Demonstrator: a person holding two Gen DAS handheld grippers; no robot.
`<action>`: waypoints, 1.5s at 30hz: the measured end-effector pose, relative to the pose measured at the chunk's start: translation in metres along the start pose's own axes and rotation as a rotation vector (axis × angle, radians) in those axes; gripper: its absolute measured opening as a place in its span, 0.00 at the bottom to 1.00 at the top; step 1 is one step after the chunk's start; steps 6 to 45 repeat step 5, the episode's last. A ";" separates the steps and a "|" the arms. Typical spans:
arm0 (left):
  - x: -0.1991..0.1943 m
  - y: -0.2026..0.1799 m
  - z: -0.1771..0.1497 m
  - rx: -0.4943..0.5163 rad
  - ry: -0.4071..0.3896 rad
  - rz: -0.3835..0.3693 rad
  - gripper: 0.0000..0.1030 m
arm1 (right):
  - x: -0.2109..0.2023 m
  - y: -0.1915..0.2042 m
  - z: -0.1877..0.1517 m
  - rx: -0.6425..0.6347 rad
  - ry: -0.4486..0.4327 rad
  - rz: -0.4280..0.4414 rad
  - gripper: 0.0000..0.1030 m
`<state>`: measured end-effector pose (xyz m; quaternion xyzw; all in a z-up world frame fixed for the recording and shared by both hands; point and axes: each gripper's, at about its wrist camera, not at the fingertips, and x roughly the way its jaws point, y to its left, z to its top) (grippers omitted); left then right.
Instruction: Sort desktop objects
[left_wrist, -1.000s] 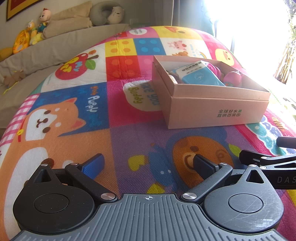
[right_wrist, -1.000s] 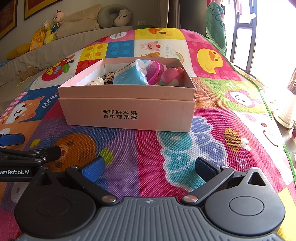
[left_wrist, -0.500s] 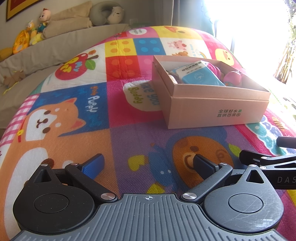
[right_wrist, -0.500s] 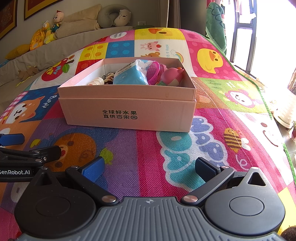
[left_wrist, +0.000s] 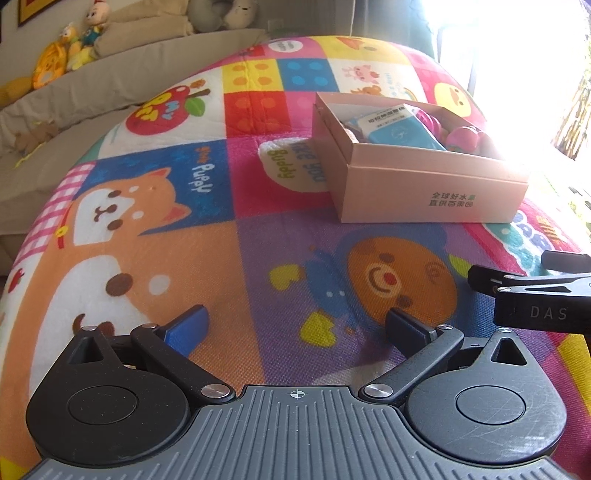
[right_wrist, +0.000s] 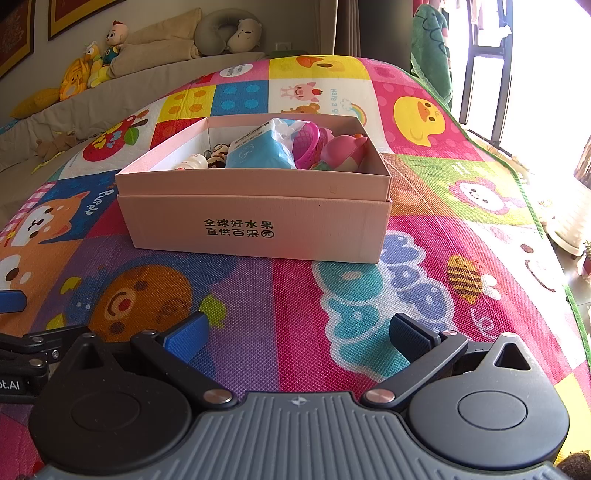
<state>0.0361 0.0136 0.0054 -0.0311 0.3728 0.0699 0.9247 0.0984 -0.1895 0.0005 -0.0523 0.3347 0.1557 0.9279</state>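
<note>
A pink cardboard box (right_wrist: 258, 221) stands on the colourful play mat and holds a blue tissue pack (right_wrist: 258, 155), a pink basket (right_wrist: 306, 144), a pink toy (right_wrist: 343, 151) and a small white bottle (right_wrist: 194, 162). The box also shows in the left wrist view (left_wrist: 424, 192) at upper right. My left gripper (left_wrist: 295, 325) is open and empty, low over the mat in front of the box. My right gripper (right_wrist: 299, 332) is open and empty, also low over the mat, to the right of the left one.
The play mat (right_wrist: 443, 221) covers the floor. A beige sofa (right_wrist: 110, 96) with stuffed toys (right_wrist: 92, 62) runs along the back left. A bright window (right_wrist: 517, 55) is at the right. The right gripper's side shows in the left wrist view (left_wrist: 535, 295).
Both grippers have shifted slightly; the left view has tilted a little and the box sits a bit further right in it. Both stay open and empty.
</note>
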 end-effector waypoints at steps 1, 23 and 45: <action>0.000 0.000 0.000 0.001 -0.001 0.001 1.00 | 0.000 0.000 0.000 0.000 0.000 0.000 1.00; -0.001 0.002 -0.001 0.000 -0.005 -0.006 1.00 | 0.000 0.000 0.000 0.000 0.000 0.000 1.00; -0.001 0.002 -0.001 0.000 -0.005 -0.006 1.00 | 0.000 0.000 0.000 0.000 0.000 0.000 1.00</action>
